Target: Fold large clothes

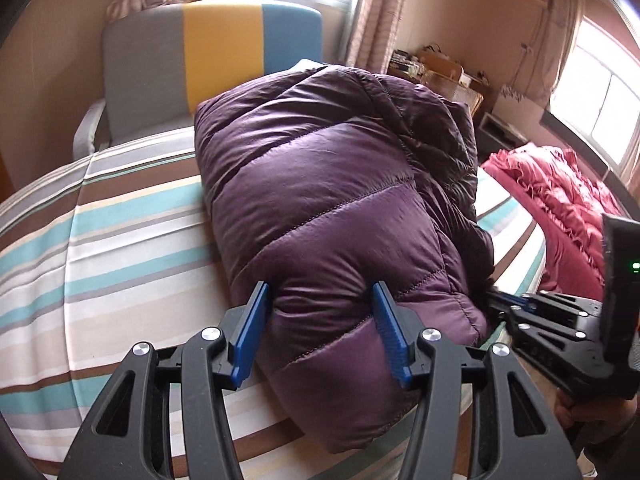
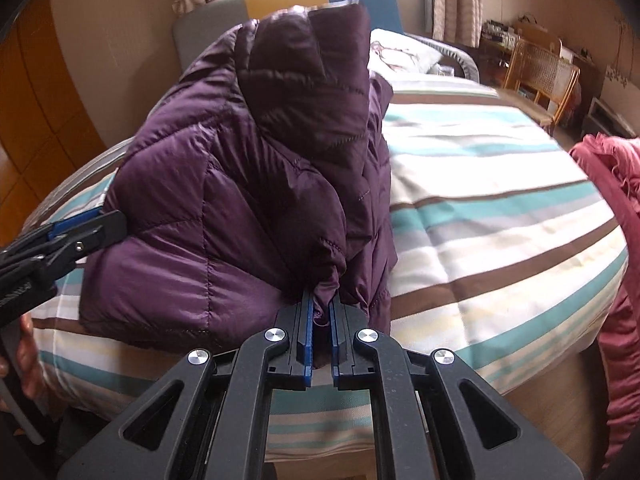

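Left gripper clamping, half-spread, on near end of folded purple down jacket lying on striped bed; right gripper pinching jacket edge, nearly together

Striped bed bears purple jacket (pink garment too).

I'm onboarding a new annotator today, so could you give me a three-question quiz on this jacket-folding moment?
1. True or false: the right gripper is shut on an edge of the folded purple quilted down jacket.
2. What lies between the left gripper's blue pads?
A. a bulging end of the jacket
B. the pink ruffled blanket
C. nothing
3. Fill in: the jacket lies on a bed with a ______ cover.

Key: 1 true; 2 A; 3 striped
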Tool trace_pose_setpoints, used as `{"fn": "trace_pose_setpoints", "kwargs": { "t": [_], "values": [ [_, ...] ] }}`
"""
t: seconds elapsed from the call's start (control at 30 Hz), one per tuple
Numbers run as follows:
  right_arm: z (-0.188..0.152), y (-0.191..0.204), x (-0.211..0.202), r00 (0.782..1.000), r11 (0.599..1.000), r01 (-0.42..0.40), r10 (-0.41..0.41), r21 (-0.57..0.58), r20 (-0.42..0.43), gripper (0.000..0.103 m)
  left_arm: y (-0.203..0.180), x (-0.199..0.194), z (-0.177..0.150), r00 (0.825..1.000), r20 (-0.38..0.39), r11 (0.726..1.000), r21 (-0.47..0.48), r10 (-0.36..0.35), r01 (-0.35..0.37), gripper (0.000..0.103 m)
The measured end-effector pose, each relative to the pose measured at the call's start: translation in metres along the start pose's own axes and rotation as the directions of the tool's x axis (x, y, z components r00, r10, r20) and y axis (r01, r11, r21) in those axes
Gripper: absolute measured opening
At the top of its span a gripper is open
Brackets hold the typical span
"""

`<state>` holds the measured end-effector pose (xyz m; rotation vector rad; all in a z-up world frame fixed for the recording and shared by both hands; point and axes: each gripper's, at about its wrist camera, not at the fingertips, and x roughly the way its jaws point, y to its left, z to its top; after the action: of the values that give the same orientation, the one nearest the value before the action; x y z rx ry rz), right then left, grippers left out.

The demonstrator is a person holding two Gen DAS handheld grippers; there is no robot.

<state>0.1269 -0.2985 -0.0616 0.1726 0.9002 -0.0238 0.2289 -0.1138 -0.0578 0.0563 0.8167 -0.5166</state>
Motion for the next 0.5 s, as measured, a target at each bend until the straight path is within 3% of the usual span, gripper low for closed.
{"fn": "trace_pose_setpoints", "kwargs": {
  "t": [0.3,0.5],
  "values": [
    [-0.012,-0.001,0.029,0.999,0.999,0.015,-0.017,0.035,0.033,0.005,-0.004,0.022,-0.008,1.000,0.004,0.999,0.017,0.030,-0.030,0.055],
    [-0.011,-0.002,0.022,0.999,0.998,0.027,-0.028,0.057,0.027,0.005,-0.003,0.020,-0.010,0.999,0.023,1.000,-0.003,0.026,-0.026,0.055]
  ]
}}
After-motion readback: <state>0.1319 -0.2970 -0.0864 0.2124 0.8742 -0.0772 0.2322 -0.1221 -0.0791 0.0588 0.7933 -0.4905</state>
